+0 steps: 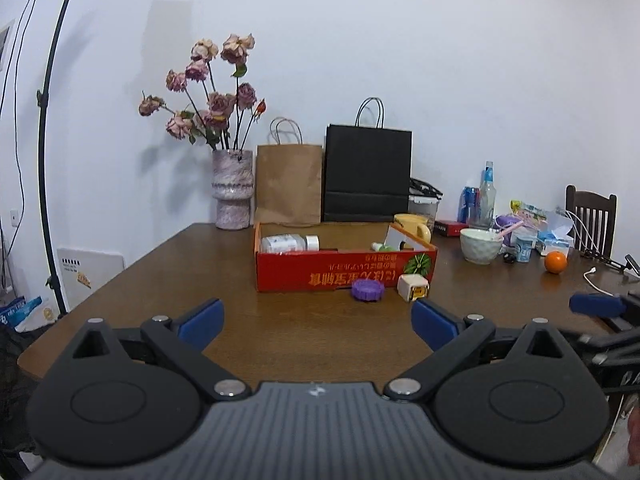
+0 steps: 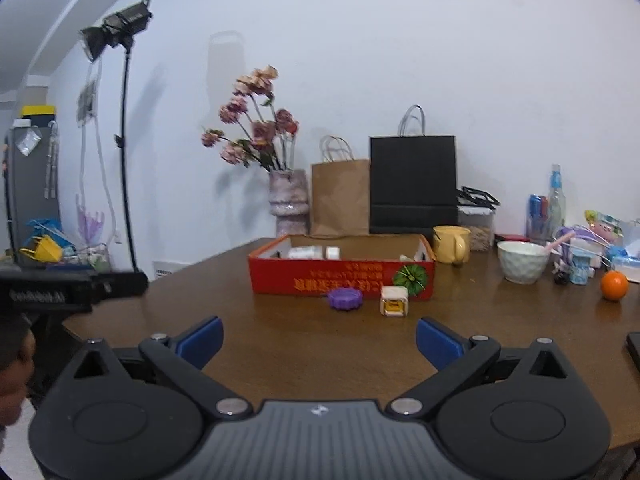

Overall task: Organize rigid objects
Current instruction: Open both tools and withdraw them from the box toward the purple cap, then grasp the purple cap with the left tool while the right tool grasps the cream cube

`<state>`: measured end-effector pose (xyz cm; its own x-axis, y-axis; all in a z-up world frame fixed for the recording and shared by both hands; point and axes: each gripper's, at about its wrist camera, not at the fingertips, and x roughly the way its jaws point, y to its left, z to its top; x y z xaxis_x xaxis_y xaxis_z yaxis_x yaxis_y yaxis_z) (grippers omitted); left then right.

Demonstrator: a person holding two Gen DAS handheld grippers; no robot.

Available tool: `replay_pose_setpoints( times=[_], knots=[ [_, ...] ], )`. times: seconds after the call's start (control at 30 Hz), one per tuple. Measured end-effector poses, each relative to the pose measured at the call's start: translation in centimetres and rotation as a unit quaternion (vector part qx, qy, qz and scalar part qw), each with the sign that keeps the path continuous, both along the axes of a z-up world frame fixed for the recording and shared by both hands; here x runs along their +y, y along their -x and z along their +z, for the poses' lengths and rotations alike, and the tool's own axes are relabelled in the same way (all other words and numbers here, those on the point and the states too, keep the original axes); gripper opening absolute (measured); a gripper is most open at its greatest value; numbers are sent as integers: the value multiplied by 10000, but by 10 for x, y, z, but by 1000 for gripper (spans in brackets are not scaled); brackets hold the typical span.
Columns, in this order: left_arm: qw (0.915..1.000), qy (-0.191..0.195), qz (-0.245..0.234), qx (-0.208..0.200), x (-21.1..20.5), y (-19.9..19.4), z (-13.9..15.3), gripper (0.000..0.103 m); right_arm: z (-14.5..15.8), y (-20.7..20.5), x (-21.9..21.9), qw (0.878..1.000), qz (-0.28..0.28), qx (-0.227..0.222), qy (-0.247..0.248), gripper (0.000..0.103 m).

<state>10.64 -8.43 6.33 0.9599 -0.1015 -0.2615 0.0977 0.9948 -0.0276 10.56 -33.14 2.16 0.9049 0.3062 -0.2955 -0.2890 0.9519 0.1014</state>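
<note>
Purple disc and cream cube ahead of both jaws

Left view: my left gripper (image 1: pixel 318 322) gapes wide, empty; purple disc (image 1: pixel 368 290) and cream cube (image 1: pixel 413 287) lie beyond, against the red box (image 1: pixel 344 272).

Right view: my right gripper (image 2: pixel 319 342) spread, empty; disc (image 2: pixel 345 298) and cube (image 2: pixel 394 301) ahead, well apart from my pads.

The table (image 1: pixel 132 276) shows dark brown wood with a smooth, faintly glossy top that catches soft light. The red box (image 1: pixel 344 272) at centre frame is printed cardboard, matt, with bare brown card on the inside walls. Just before it sit a purple disc (image 1: pixel 368 290) of ridged, dull plastic and a small white cube (image 1: pixel 413 287) of shiny plastic. Behind, a brown bag (image 1: pixel 289 182) of creased kraft paper and a black bag (image 1: pixel 368 174) of flat matt paper. The vase (image 1: pixel 233 189) looks rough and mottled, like stone or ceramic. At right of frame, a glazed bowl (image 1: pixel 481 245) gleams. Low in the frame, the left gripper (image 1: pixel 318 322) is matt black plastic with silvery metal pins and blue pads (image 1: pixel 202 322).
</note>
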Motion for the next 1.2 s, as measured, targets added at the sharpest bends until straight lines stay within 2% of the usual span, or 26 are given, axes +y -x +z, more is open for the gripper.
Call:
replay_pose_setpoints(
  times=[0.27,0.63,0.77,0.9,0.97,1.1,1.2],
  knots=[
    [9994,-30,-172,315,-13,-33,-13,102,-11,-35,-9,9997,-134,203,-52,102],
    [9938,-106,-540,965,-37,-149,-36,101,-24,-151,-21,9967,-178,789,-80,89],
    [9894,-108,-729,1252,-47,-198,-46,97,-28,-201,-19,9948,-118,1007,45,82],
    [9826,-150,-888,1623,-56,-248,-59,84,-35,-255,-16,9916,-111,1279,166,76],
    [9783,-291,-991,1797,-62,-272,-68,79,-41,-280,-13,9892,-93,1447,229,70],
    [9699,-420,-1233,2059,-73,-305,-84,80,-56,-321,-11,9824,-9,1864,68,66],
    [9674,-472,-1296,2123,-79,-322,-91,76,-67,-337,-6,9789,50,2040,47,61]
  ],
)
